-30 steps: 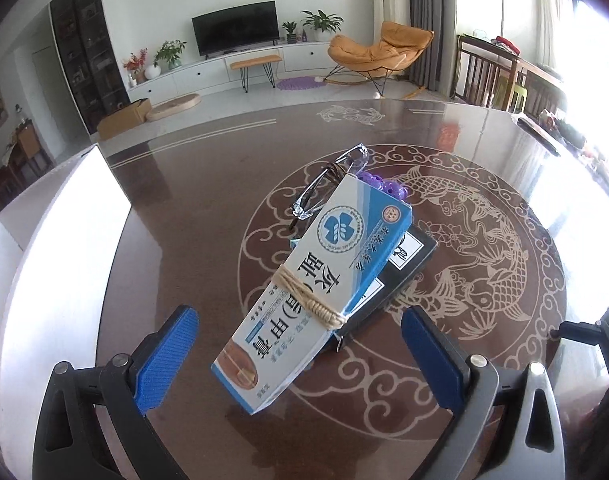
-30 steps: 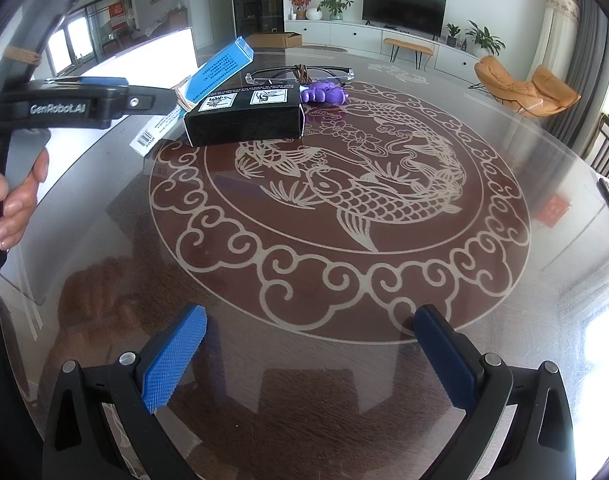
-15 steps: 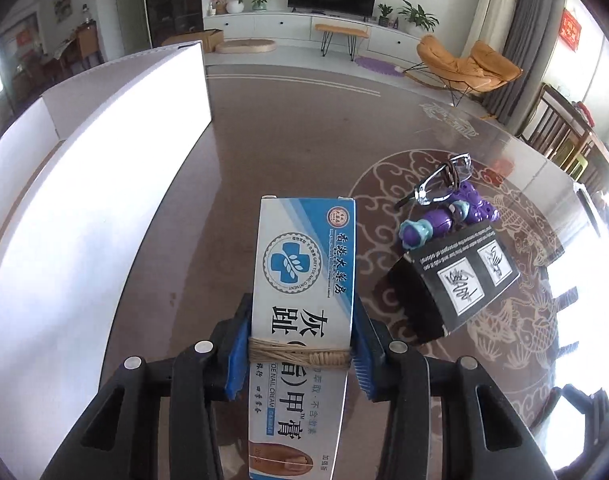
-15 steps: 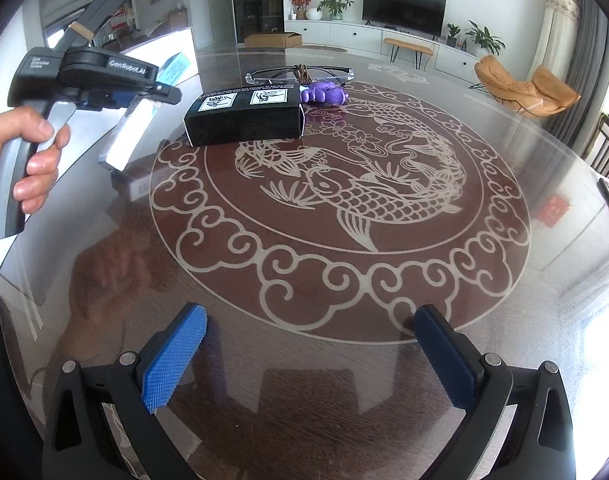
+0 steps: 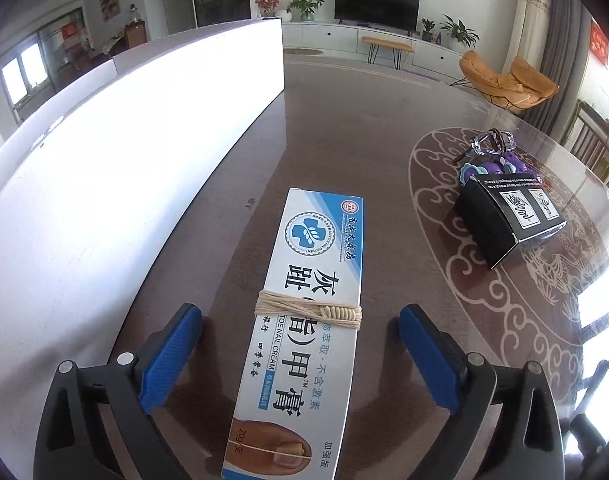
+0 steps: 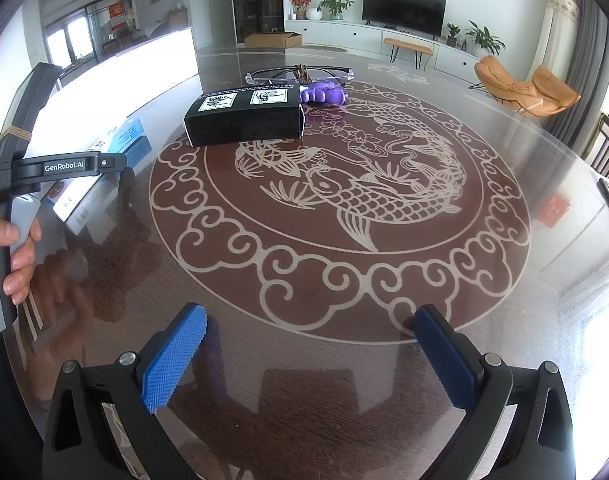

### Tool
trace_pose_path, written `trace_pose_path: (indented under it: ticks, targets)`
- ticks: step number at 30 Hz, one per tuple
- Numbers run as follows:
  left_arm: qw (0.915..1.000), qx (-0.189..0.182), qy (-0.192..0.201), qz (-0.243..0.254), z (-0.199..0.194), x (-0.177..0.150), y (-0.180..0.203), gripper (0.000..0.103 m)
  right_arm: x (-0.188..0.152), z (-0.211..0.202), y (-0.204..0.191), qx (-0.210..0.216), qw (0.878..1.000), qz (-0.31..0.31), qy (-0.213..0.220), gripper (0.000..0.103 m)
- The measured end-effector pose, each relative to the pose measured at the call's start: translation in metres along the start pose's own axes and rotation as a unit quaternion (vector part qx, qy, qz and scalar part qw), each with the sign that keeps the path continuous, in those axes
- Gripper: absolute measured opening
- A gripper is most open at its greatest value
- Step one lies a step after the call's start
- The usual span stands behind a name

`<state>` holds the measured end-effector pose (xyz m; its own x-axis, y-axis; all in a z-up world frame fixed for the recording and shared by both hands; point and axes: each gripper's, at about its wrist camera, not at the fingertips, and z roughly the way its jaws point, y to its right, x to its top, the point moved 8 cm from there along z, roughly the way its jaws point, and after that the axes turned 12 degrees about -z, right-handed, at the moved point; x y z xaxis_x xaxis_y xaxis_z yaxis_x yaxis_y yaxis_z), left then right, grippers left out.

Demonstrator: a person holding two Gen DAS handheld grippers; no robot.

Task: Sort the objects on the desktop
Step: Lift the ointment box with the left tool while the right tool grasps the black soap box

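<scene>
Nearest to us in the left wrist view, the left gripper (image 5: 300, 356) has its blue pads (image 5: 170, 356) spread wide on either side of the nail cream box (image 5: 304, 320). The jaws have just been opening, and while the box sits right between them, neither pad touches it now, with clear gaps on both sides. The box is long, white and blue, with a bundle of pale string (image 5: 308, 312) wrapped around its middle, and it lies flat on the dark glossy table (image 5: 344, 128), pointing away from the camera. It runs alongside the big white panel (image 5: 104, 160) on the left, close to it but apart from it.

Over in the right wrist view, the right gripper (image 6: 310, 354) hangs above a bare stretch of table (nothing between the pads at all), its jaws standing wide apart. At the left edge we can see a hand (image 6: 16, 256) wrapped around the handle of the left gripper, with the cream box lying on the table just past it.

Further back, the black box (image 6: 244, 118) with white labels on top sits on the rim of the fish medallion (image 6: 344, 200). Right behind it, seemingly touching, is a purple toy (image 6: 324, 94), and behind that a pair of glasses (image 6: 300, 74). That little cluster is well apart from the cream box.
</scene>
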<state>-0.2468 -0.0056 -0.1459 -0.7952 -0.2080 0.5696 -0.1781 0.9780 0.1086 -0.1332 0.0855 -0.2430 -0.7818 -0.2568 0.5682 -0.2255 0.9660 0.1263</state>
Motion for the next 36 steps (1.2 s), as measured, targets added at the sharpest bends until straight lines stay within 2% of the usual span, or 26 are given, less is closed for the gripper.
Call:
trace_pose_path:
  ticks: [2,3,4,6,8,11,14,16,19,20,22,26,30,32,34,36]
  targets:
    - [1.0,-0.002,0.001,0.002,0.001,0.0,0.004,0.101,0.011,0.002,-0.007,0.038,0.999,-0.019,0.019,0.103]
    - [1.0,-0.002,0.001,0.002,0.001,0.0,0.004,0.101,0.022,0.003,-0.01,0.045,0.997,-0.047,0.031,0.103]
    - [1.0,-0.003,0.001,0.002,0.0,-0.002,0.003,0.101,0.037,0.004,-0.012,0.033,0.995,-0.082,0.044,0.103]
    - [1.0,-0.003,0.002,0.002,0.001,-0.002,0.004,0.101,0.074,0.008,-0.02,0.035,0.984,-0.159,0.076,0.103]
    - [1.0,-0.004,0.002,0.004,0.0,-0.005,0.004,0.101,0.112,0.017,-0.03,0.051,0.967,-0.233,0.088,0.103]
    - [1.0,-0.005,0.002,0.006,0.001,-0.005,0.006,0.101,0.157,0.041,-0.045,0.079,0.942,-0.323,0.055,0.103]
    - [1.0,-0.005,0.002,0.006,0.001,-0.005,0.006,0.101,0.18,0.066,-0.054,0.098,0.921,-0.378,0.006,0.103]
    - [1.0,-0.006,0.002,0.007,0.002,-0.004,0.007,0.101,0.185,0.081,-0.056,0.111,0.913,-0.391,-0.025,0.103]
    - [0.9999,-0.007,0.002,0.008,0.002,-0.004,0.007,0.101,0.18,0.102,-0.059,0.137,0.91,-0.385,-0.07,0.103]
    - [0.9999,-0.007,0.002,0.009,0.002,-0.004,0.007,0.101,0.177,0.108,-0.059,0.139,0.909,-0.385,-0.079,0.103]
    - [0.9999,-0.008,0.001,0.01,0.002,-0.004,0.008,0.101,0.175,0.111,-0.058,0.136,0.911,-0.382,-0.067,0.103]
    - [0.9999,-0.009,0.001,0.01,0.003,-0.004,0.009,0.101,0.173,0.114,-0.05,0.15,0.929,-0.327,-0.08,0.103]
    - [0.9999,-0.009,0.001,0.011,0.003,-0.004,0.009,0.101,0.164,0.111,-0.046,0.156,0.947,-0.263,-0.098,0.092]
    - [0.9999,-0.009,0.001,0.011,0.004,-0.003,0.009,0.101,0.154,0.104,-0.044,0.15,0.959,-0.215,-0.104,0.089]
    - [0.9999,-0.009,0.001,0.01,0.003,-0.003,0.009,0.101,0.141,0.093,-0.042,0.152,0.968,-0.168,-0.103,0.09]
    - [0.9999,-0.009,0.001,0.01,0.004,-0.003,0.009,0.101,0.129,0.082,-0.042,0.158,0.972,-0.138,-0.1,0.091]
